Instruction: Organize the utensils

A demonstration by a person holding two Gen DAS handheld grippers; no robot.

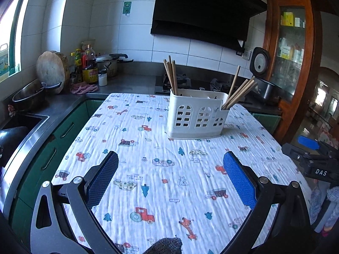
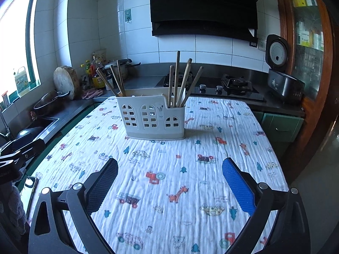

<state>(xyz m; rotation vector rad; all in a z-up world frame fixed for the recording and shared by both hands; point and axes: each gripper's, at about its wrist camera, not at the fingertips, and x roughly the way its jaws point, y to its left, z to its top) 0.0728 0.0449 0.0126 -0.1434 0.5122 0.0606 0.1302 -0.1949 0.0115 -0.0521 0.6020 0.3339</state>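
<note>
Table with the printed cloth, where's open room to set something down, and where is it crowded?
The cloth is bare from the open left gripper and open right gripper up to the white holder, and along both its sides. The crowded spots are the holder's end compartments, full of leaning chopsticks, and the far counter's bottles and pots.

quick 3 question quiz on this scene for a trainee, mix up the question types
1. True or false: both tongs, left and right, are open and hold nothing.
2. Multiple choice: the chopsticks in the white utensil holder stand in A) one bundle in the middle, B) two groups at opposite ends, C) flat on the tablecloth.
3. Fill in: on the counter at the far right, the rice cooker has its lid ____.

Key: 1 true; 2 B; 3 open (raised).
</note>
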